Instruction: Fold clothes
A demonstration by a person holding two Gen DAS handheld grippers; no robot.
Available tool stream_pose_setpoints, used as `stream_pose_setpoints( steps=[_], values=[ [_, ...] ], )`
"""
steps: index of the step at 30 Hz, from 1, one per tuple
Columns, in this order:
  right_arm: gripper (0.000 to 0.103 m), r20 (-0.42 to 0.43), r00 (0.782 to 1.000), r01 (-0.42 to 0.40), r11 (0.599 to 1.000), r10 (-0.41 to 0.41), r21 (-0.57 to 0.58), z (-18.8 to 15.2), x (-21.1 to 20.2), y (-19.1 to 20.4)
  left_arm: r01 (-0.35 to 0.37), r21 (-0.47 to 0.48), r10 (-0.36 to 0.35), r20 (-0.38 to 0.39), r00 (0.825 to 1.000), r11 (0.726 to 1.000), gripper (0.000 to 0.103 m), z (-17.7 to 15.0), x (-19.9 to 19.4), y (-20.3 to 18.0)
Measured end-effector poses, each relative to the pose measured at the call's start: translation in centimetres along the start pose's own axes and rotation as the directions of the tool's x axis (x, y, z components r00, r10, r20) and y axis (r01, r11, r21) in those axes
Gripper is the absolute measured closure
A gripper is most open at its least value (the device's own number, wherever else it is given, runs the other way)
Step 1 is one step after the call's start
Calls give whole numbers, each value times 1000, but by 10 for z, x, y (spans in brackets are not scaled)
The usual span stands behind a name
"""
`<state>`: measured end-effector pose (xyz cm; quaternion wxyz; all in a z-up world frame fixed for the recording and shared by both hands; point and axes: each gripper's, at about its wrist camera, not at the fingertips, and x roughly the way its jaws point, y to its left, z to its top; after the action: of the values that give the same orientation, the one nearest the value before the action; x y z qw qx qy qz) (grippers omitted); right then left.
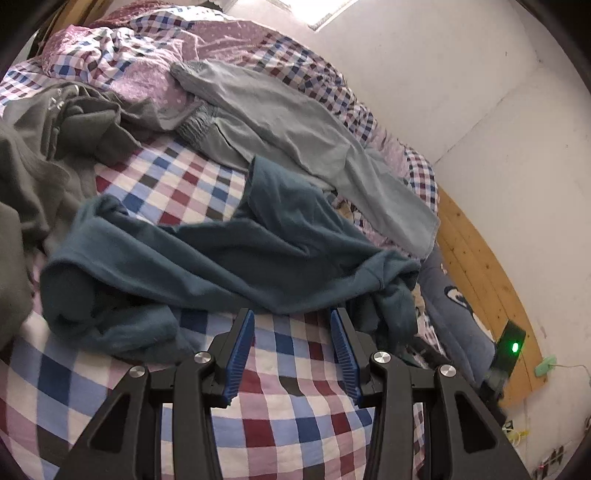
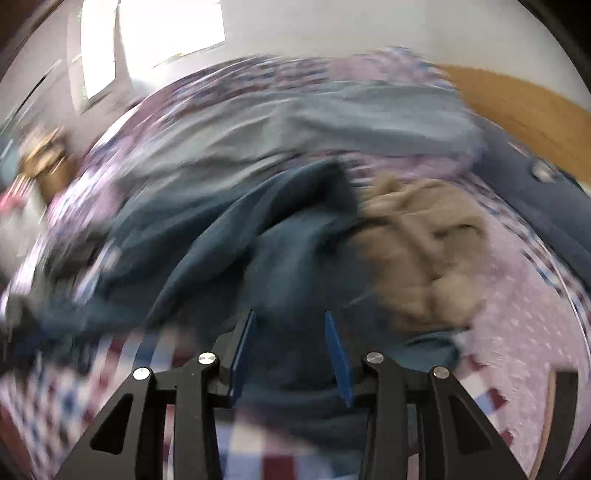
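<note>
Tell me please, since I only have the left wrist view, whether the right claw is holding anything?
Observer: No, the right claw is open, with the teal garment lying between and under its fingers, not pinched.
Operator: Is anything lying beside that garment that I cannot see?
Observer: Yes, a crumpled beige garment sits just to its right on the bed.
Operator: How clear is that view?
Observer: It is heavily motion-blurred, so finer detail cannot be told. A bright window shows at the top left.
</note>
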<state>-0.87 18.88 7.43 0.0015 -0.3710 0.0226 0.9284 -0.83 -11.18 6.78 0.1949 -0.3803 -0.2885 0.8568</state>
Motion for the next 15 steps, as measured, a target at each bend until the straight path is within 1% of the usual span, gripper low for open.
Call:
stream_pose_setpoints(
  steps=[2, 4, 6, 9, 12, 15],
  values=[
    [62, -10, 999, -47, 993, 46, -110, -13, 6, 24, 1, 10, -1, -22, 1000, 1000, 57, -4, 5, -4],
    [63, -32, 997, -73, 977, 68, -203, -24, 12, 45, -3, 23, 4, -39, 999, 1000, 57, -10, 9, -7],
    [63, -50, 996, -88, 965, 78, -245, -31, 19, 58, -7, 36, 9, -55, 998, 999, 57, -15, 13, -10],
    [63, -55, 997, -65, 957, 51, -283, -36, 27, 66, -11, 48, 14, -71, 997, 999, 57, -18, 18, -13],
    [64, -50, 998, -42, 949, 28, -313, -34, 35, 67, -17, 54, 21, -86, 996, 998, 57, -22, 22, -13],
    [69, -67, 998, -45, 939, 23, -340, -33, 47, 72, -27, 55, 33, -99, 995, 998, 57, -24, 25, -12]
  ],
)
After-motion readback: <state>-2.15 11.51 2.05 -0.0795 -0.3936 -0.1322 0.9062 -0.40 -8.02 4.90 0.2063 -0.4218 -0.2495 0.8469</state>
